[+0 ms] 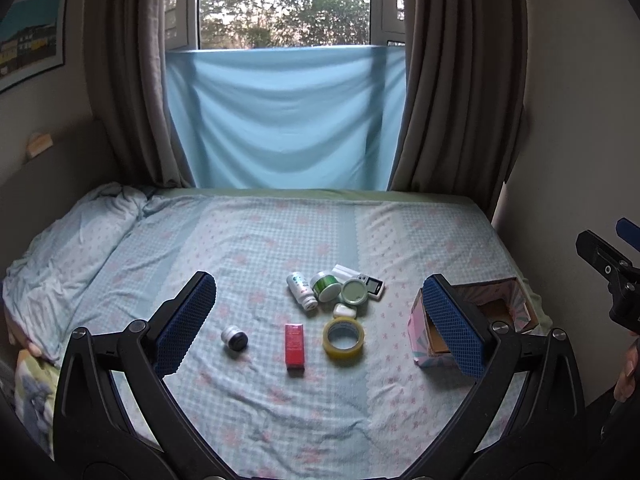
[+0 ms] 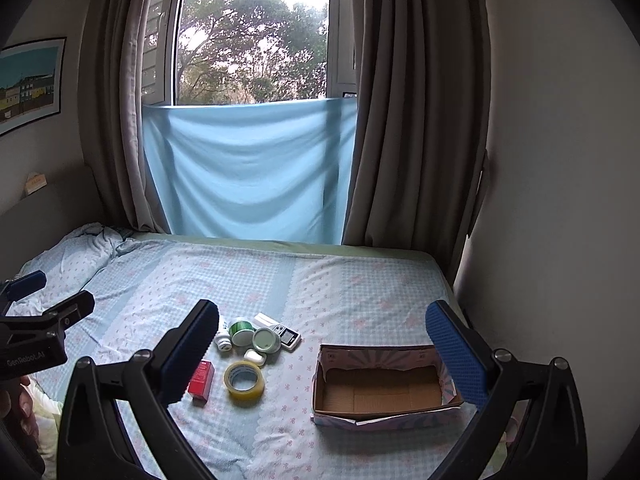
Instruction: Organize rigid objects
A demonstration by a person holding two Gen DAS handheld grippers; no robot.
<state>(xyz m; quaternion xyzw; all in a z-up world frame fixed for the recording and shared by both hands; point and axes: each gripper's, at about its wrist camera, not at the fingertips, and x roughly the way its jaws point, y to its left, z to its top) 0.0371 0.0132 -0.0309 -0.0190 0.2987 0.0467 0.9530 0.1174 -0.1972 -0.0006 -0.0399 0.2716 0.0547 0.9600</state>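
On the bed lie a red box (image 1: 295, 345) (image 2: 201, 377), a yellow tape roll (image 1: 343, 337) (image 2: 244, 381), a small silver-black jar (image 1: 235, 338), a white bottle (image 1: 301, 290), a green-lidded jar (image 1: 324, 285) (image 2: 242, 331), a pale green round tin (image 1: 354, 291) (image 2: 266, 339), a white soap-like piece (image 1: 344, 311) (image 2: 255, 357) and a small digital scale (image 1: 373, 285) (image 2: 289, 337). An empty cardboard box (image 1: 492, 312) (image 2: 380, 390) stands to the right. My left gripper (image 1: 320, 320) is open above the objects. My right gripper (image 2: 324, 356) is open above the cardboard box's left end.
The bed sheet (image 1: 280, 240) is wrinkled, with a bunched blanket (image 1: 68, 240) at the left. A wall (image 2: 560, 200) runs close along the bed's right side. Curtains and a blue cloth (image 1: 280, 120) hang behind the bed.
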